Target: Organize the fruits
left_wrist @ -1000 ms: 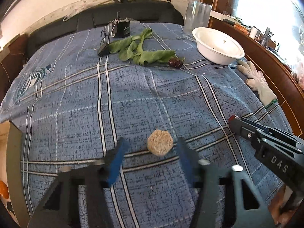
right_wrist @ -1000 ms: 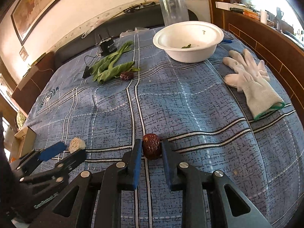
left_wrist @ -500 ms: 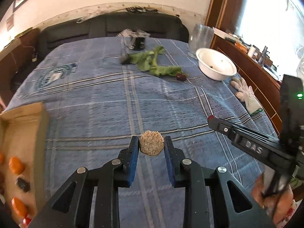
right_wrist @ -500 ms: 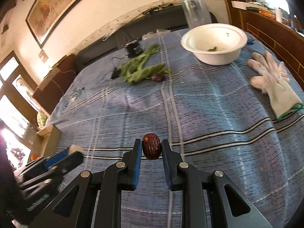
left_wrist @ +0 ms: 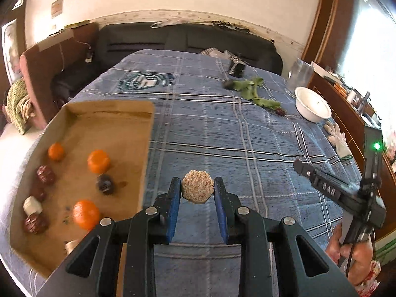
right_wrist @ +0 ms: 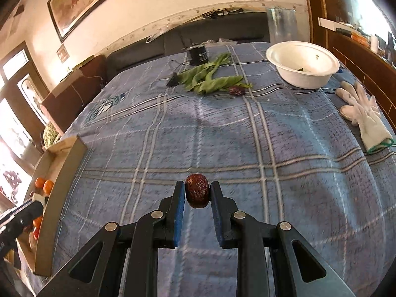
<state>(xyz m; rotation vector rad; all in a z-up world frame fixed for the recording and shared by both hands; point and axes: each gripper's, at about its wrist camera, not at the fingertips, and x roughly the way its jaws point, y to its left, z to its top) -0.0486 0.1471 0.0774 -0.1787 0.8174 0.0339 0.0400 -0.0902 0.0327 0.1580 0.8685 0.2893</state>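
My left gripper (left_wrist: 197, 190) is shut on a tan, rough round fruit (left_wrist: 197, 189), held above the blue plaid cloth just right of a shallow cardboard tray (left_wrist: 118, 133). The tray holds small oranges (left_wrist: 98, 161), dark wrinkled dates (left_wrist: 105, 183) and a pale piece. My right gripper (right_wrist: 197, 194) is shut on a dark red date (right_wrist: 197, 194) over the middle of the cloth. Another date (right_wrist: 236, 90) lies far off beside green leaves (right_wrist: 210, 79). The tray (right_wrist: 61, 173) shows at the left edge of the right wrist view.
A white bowl (right_wrist: 302, 63) and a clear glass (right_wrist: 281, 26) stand at the far right. White gloves (right_wrist: 363, 116) lie by the wooden ledge on the right. A black device with cables (right_wrist: 198, 54) sits at the far end.
My left gripper closed on the tan fruit, lifted it and swung left, bringing the cardboard tray into view. My right gripper, still holding its date, drifted left too.
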